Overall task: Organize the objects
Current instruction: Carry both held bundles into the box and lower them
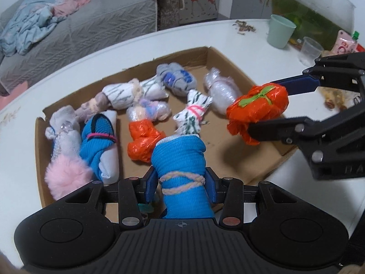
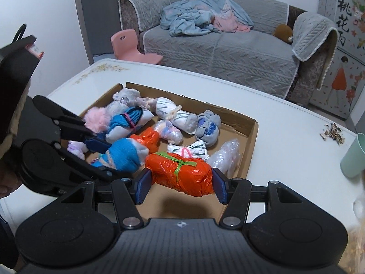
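Note:
A shallow cardboard tray (image 1: 237, 65) on the white table holds several tied bundles of cloth and plastic. My left gripper (image 1: 181, 185) is shut on a blue cloth bundle tied with yarn (image 1: 180, 159), held over the tray's near edge; it also shows in the right wrist view (image 2: 124, 156). My right gripper (image 2: 181, 187) is shut on an orange plastic bundle with a green tie (image 2: 180, 173), held over the tray's near right part. In the left wrist view that orange bundle (image 1: 257, 107) hangs over the tray's right side.
The tray (image 2: 253, 132) also holds a pink fluffy bundle (image 1: 66, 178), a second orange bundle (image 1: 142, 141), striped white bundles and a clear plastic one (image 1: 220, 91). A green cup (image 1: 279, 30), a clear cup (image 1: 309, 50) and a fish tank stand at the back right. A grey sofa lies beyond the table.

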Demonstrator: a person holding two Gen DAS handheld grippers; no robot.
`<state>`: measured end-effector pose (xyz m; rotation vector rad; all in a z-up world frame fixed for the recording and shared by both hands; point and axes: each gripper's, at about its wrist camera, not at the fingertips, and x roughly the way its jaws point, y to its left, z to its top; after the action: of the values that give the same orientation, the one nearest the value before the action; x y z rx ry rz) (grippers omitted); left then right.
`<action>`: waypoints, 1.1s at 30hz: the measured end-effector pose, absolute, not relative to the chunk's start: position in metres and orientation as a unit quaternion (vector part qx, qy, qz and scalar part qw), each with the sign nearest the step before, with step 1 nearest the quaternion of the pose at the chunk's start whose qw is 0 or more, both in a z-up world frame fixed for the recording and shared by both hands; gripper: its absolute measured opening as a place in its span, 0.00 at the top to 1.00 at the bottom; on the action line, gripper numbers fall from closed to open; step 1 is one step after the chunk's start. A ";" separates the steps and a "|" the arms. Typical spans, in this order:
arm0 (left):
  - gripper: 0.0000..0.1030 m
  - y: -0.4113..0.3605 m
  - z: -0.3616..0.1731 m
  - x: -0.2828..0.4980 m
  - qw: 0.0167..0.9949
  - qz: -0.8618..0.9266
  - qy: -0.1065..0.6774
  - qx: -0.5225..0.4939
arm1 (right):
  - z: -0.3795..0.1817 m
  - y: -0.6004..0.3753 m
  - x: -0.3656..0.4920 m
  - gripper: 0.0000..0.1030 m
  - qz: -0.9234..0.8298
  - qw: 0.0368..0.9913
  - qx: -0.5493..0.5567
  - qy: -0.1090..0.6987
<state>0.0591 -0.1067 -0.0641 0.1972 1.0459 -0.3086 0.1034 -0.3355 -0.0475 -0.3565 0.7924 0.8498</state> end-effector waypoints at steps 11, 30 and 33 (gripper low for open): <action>0.52 -0.100 -0.084 0.067 0.848 -0.128 0.497 0.130 | -0.069 -0.312 0.113 0.49 0.412 0.797 -0.197 0.395; 0.52 -0.080 -0.090 0.064 0.851 -0.109 0.497 0.131 | -0.081 -0.284 0.103 0.49 0.439 0.768 -0.233 0.404; 0.52 -0.081 -0.091 0.062 0.851 -0.111 0.494 0.139 | -0.082 -0.283 0.106 0.49 0.437 0.769 -0.231 0.405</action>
<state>0.0624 -0.0813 -0.0909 0.2931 1.0397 -0.2338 0.1059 -0.2826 -0.0818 -0.5010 0.8796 0.9479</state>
